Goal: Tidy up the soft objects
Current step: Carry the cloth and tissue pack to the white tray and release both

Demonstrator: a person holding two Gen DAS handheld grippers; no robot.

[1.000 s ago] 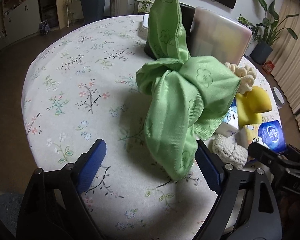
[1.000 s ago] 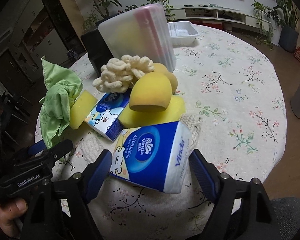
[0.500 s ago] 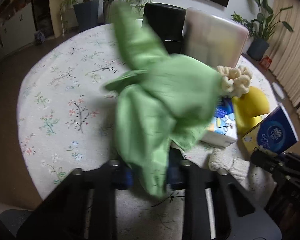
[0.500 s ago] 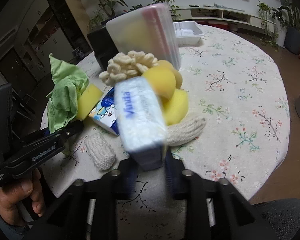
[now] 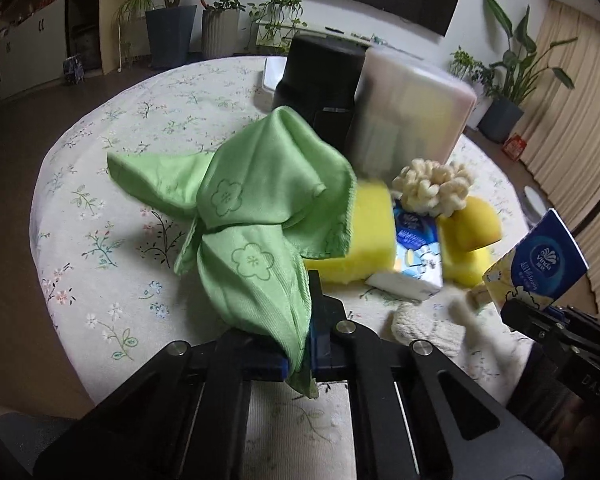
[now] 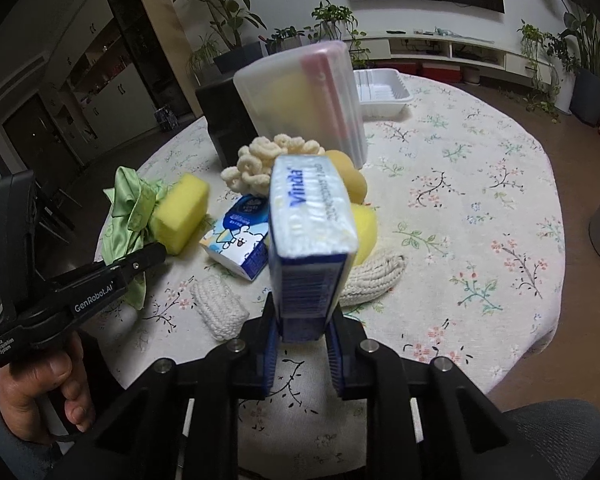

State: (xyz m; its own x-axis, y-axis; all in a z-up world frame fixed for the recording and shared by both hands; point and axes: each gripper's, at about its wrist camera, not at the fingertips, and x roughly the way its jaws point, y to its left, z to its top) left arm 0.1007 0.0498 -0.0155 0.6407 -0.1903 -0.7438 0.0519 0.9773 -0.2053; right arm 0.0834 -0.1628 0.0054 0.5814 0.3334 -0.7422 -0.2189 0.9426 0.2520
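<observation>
Risk here is slippage: left gripper (image 5: 300,354) is pinched tight on just a corner of the green cloth (image 5: 256,208), rest draped on the table (image 5: 100,184). Right gripper (image 6: 302,344) is clamped on the tissue pack's (image 6: 310,224) bottom end, lifted, could tip out

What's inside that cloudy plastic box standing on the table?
Through the frosted plastic box a yellow shape shows, maybe a sponge, beside a pink band near its edge. The wall blurs everything else, so nothing more can be told.

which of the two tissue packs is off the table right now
The Vinda tissue pack clamped in the right gripper; the other tissue pack lies on the table beside the yellow sponge.
</observation>
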